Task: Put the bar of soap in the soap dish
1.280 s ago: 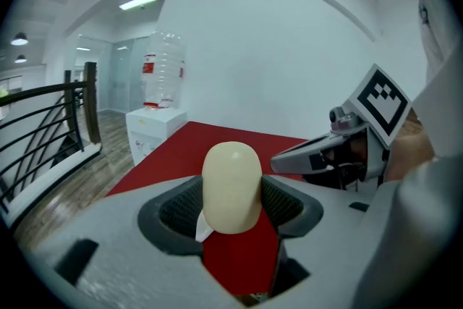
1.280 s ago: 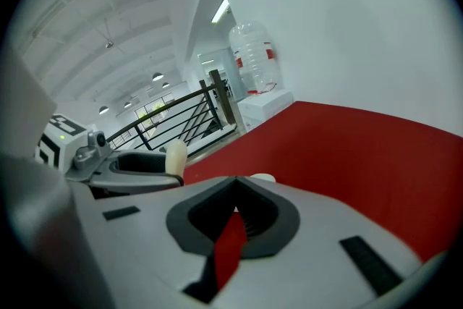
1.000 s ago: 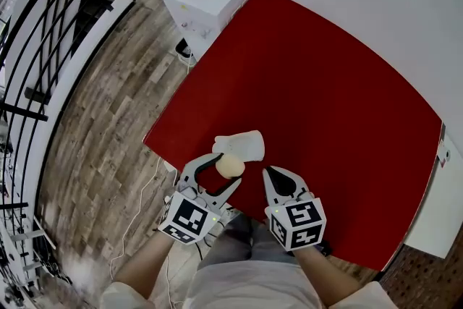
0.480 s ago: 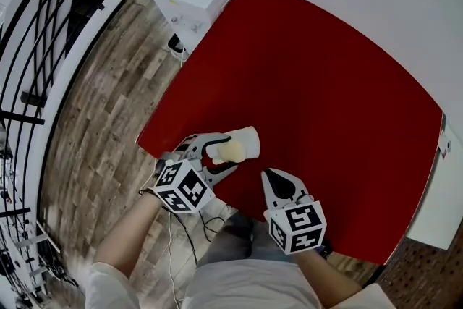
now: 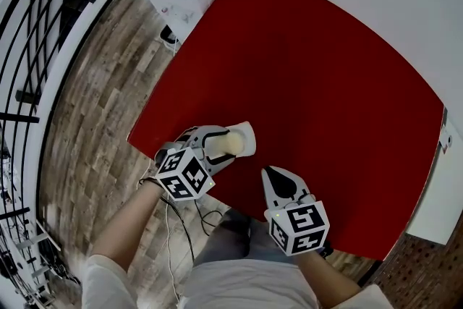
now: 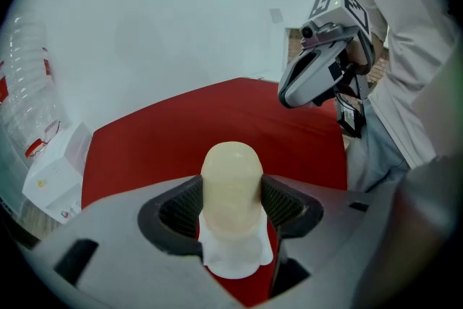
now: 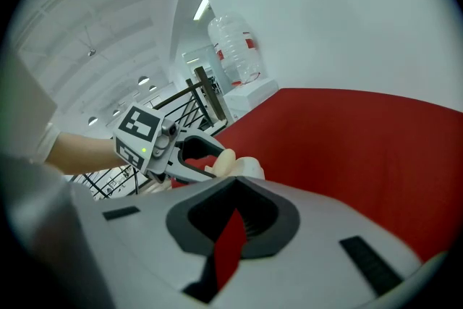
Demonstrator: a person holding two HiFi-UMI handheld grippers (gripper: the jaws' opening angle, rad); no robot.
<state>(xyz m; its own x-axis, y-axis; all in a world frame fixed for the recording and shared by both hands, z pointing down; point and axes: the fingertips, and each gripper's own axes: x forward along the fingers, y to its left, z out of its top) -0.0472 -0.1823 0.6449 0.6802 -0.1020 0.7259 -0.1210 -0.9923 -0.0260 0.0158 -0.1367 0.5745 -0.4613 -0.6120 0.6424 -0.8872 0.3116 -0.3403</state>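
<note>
My left gripper [image 5: 221, 147] pinches the soap [image 6: 231, 181] over the soap dish [image 6: 236, 258], near the counter's [image 5: 311, 83] front edge. My right gripper [image 5: 274, 174] is pressed together.

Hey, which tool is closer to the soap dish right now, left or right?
Left. The left tool is right over the soap dish, shut on the bar of soap. The right tool is off to the dish's right, nearer the person, shut and empty.
</note>
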